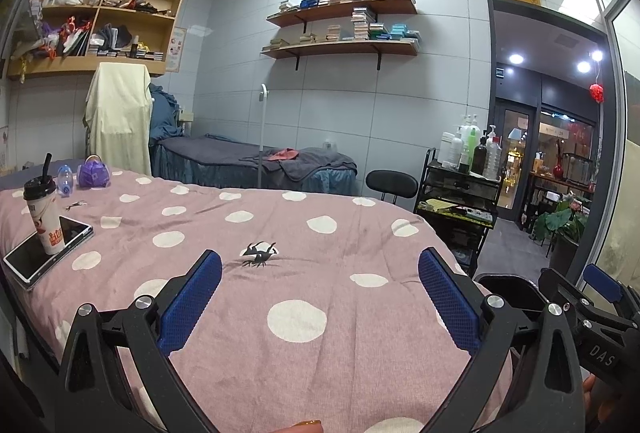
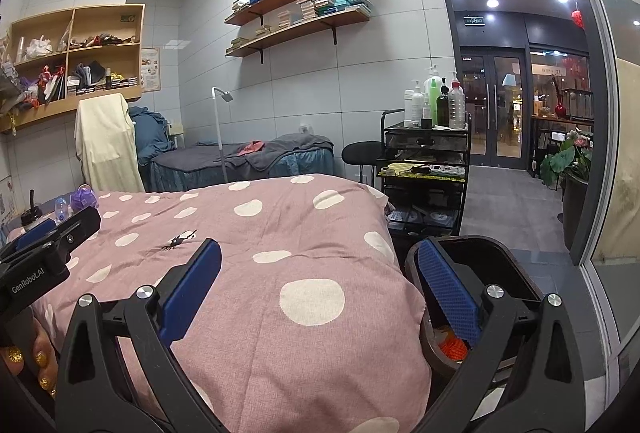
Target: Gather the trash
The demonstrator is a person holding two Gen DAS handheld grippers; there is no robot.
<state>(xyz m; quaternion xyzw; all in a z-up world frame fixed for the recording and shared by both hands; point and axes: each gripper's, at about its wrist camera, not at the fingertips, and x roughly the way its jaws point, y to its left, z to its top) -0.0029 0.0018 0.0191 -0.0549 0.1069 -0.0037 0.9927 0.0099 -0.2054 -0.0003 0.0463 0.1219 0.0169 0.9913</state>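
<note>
Pink polka-dot bedcover (image 1: 304,365) lies under both claws; the left gripper (image 1: 320,297) hovers wide open and empty, and a small black scrap (image 1: 259,254) lies on the cloth just ahead of it, between the lines of its two blue pads. Far ahead to its left, a lidded paper cup (image 1: 43,213) stands on a tablet (image 1: 46,247), with a crumpled purple wrapper (image 1: 93,173) beyond. The right gripper (image 2: 319,297) is also spread wide, holding nothing; the scrap (image 2: 178,240) lies ahead-left of it, and a dark trash bin (image 2: 492,297) sits behind its right pad.
</note>
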